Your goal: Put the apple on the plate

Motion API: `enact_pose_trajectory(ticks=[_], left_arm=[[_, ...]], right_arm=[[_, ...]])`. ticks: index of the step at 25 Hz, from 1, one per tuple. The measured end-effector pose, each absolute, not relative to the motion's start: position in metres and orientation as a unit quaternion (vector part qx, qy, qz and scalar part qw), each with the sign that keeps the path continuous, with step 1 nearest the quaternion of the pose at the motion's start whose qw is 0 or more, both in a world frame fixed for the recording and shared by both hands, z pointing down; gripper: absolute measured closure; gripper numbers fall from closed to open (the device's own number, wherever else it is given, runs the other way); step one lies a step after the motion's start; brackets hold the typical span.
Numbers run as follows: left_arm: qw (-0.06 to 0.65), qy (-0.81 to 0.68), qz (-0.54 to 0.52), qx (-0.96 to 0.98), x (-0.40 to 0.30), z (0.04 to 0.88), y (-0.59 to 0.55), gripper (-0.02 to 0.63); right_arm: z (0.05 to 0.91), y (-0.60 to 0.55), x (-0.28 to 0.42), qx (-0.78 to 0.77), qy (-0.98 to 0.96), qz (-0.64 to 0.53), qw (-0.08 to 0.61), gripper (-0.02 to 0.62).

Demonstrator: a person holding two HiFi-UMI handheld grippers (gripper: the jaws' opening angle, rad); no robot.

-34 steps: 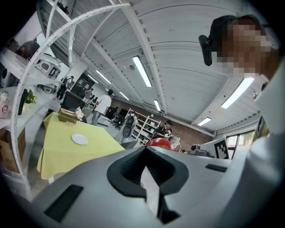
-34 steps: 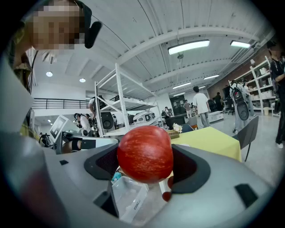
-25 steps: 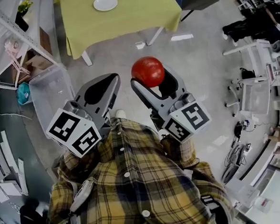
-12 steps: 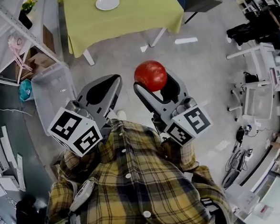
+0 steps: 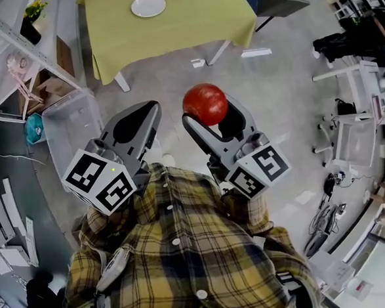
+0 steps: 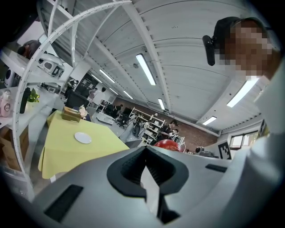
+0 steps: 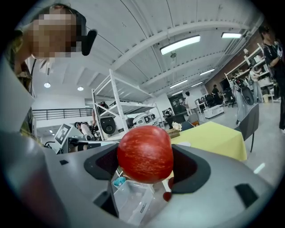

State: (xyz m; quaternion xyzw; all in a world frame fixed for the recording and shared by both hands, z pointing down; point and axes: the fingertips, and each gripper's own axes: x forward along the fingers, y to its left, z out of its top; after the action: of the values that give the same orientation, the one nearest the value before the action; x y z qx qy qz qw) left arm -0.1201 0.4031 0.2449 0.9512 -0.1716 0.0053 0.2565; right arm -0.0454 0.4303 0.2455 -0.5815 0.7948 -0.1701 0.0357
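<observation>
Clamping apple (image 7: 145,154), right gripper (image 5: 209,113), left gripper (image 5: 151,109) seemingly closed

The yellow-covered desk (image 5: 170,26) was cut off by the upper edge; the apple (image 7: 145,153) hid part of the plate (image 7: 183,144) behind it.

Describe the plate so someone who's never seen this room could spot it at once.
Look for the yellow-green tablecloth. On it lies the plate, small, round and white. Unlike the brown box nearby, it is flat and empty.
</observation>
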Motion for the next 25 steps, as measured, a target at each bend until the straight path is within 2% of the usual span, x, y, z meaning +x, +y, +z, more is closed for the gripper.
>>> enact_pose_trajectory(ticks=[15,25], left_arm=[[0.266,-0.142,-0.001,0.954,-0.103,0.247,0.238,0.598],[0.278,-0.127,0.021,0.952,-0.107,0.262,0.171,0.598]], right_arm=[[0.244,0.273,-0.017,-0.619,0.767,-0.166,0.019,0.258],[0.257,0.209,-0.021,-0.643,0.74,-0.193,0.017,0.258]])
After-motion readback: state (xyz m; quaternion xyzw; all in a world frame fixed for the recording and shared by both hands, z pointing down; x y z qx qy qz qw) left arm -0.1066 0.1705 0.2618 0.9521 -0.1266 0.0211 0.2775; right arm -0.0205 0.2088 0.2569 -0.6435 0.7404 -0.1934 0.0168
